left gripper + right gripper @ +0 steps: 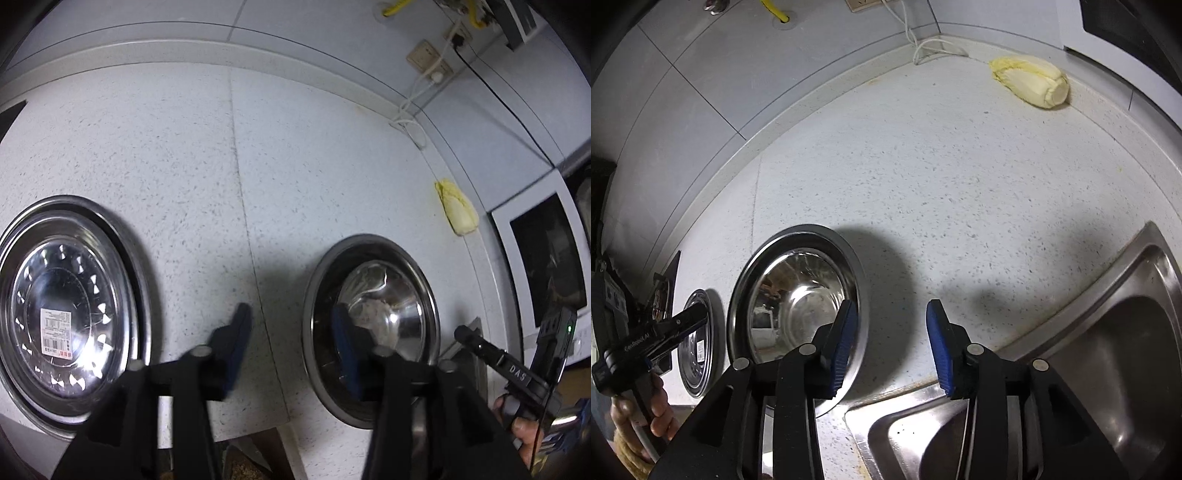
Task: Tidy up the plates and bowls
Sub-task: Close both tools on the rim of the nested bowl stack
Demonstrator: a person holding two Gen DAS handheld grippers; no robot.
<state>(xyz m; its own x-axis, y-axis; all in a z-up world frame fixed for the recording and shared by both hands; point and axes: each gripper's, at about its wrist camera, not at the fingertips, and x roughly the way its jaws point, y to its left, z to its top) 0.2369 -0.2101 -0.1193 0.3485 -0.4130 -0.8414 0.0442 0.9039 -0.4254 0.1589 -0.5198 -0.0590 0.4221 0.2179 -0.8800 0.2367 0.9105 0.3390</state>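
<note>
A flat steel plate [66,314] with a barcode sticker lies on the speckled counter at the left. A deep steel bowl [373,328] stands to its right. My left gripper [291,332] is open and empty above the counter between them, its right finger over the bowl's left rim. In the right wrist view the bowl [798,306] is at lower left and the plate [700,343] is beyond it. My right gripper [892,343] is open and empty, its left finger over the bowl's right rim.
A steel sink [1089,369] is set in the counter at the lower right. A pale yellow cabbage [1030,81] lies by the back wall. White cords [931,46] and a wall socket [428,59] are at the back. A white appliance [535,251] stands at the right.
</note>
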